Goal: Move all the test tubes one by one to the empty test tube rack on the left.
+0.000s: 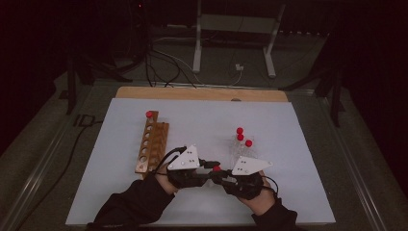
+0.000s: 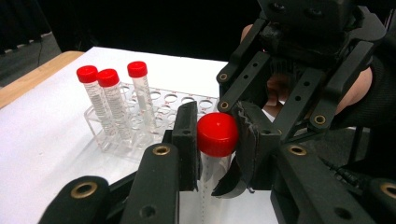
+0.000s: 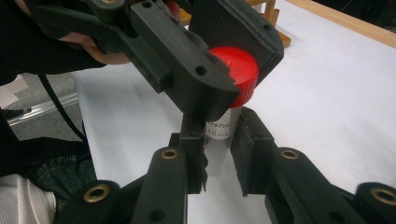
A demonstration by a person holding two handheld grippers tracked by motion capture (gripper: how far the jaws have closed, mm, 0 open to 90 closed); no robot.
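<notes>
Standing red-capped tube (image 2: 217, 135) clamped between both grippers' jaws.

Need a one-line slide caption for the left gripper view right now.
Both grippers hold one tube: left gripper clamps its red cap, clear rack with three capped tubes behind.

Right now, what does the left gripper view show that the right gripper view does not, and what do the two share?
Left gripper view alone: a clear plastic rack on the white sheet, three red-capped tubes standing in it.

Right gripper view alone: printed lettering on the held tube's body and part of a wooden rack at the top edge.

Both: one capped tube, with the left gripper shut on its red cap and the right gripper shut on its clear body.
</notes>
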